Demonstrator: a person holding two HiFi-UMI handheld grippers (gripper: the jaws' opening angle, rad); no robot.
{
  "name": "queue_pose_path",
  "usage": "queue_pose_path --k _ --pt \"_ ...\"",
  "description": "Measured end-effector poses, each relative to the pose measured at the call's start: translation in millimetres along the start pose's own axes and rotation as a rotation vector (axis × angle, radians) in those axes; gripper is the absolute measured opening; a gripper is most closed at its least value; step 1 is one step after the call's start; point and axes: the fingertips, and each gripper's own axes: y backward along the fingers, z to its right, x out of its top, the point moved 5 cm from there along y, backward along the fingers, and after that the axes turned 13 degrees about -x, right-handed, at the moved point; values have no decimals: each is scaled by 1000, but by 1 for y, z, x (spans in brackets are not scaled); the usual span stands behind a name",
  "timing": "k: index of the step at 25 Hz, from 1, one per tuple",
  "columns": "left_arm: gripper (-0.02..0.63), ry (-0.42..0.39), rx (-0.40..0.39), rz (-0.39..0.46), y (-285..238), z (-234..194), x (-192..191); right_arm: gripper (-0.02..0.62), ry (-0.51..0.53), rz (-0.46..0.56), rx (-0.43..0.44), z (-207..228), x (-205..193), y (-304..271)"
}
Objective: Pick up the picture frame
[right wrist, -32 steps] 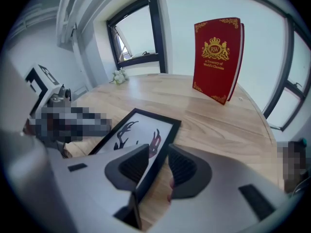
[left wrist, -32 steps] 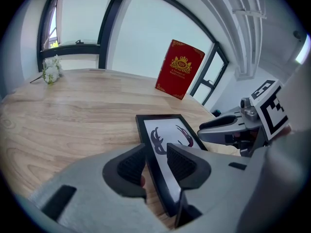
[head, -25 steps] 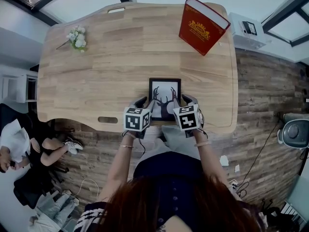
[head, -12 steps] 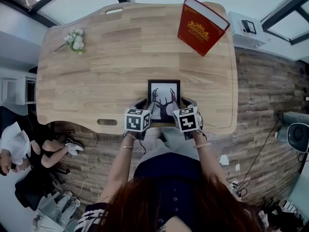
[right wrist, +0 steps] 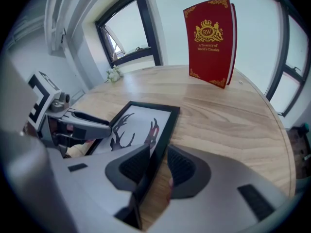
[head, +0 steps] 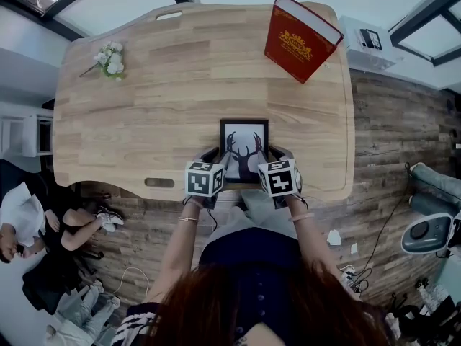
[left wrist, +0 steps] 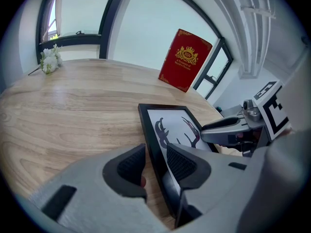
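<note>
A black picture frame (head: pixel 244 141) with a deer-antler print lies flat on the wooden table (head: pixel 158 107), close to its front edge. My left gripper (head: pixel 220 156) straddles the frame's left side. In the left gripper view that edge (left wrist: pixel 154 140) runs between the pads, with a gap to the outer pad. My right gripper (head: pixel 271 153) straddles the right side. Its jaws are closing, with the frame's edge (right wrist: pixel 154 144) between them and a gap still showing at the outer pad. Both grippers point steeply down at the table.
A red hardcover book (head: pixel 301 38) stands upright at the table's back right. A small bunch of white flowers (head: pixel 112 58) lies at the back left. A white box (head: pixel 369 43) sits beyond the table's right end. A person (head: pixel 29 222) sits on the floor at the left.
Grippers and frame stay where they were. On the floor at the right, a grey round device has shifted toward the lower edge of the head view.
</note>
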Motion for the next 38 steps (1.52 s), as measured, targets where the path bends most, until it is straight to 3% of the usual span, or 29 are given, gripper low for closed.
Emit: queue_pose_path --k 12,25,38 --pt "121 52 -12 19 -1 0 -2 101 -106 -16 22 0 -2 -2" --pt "91 109 10 44 3 3 -3 80 -121 -15 8 4 1 1" --pt "86 87 16 76 10 9 12 77 -104 50 -14 8 15 14"
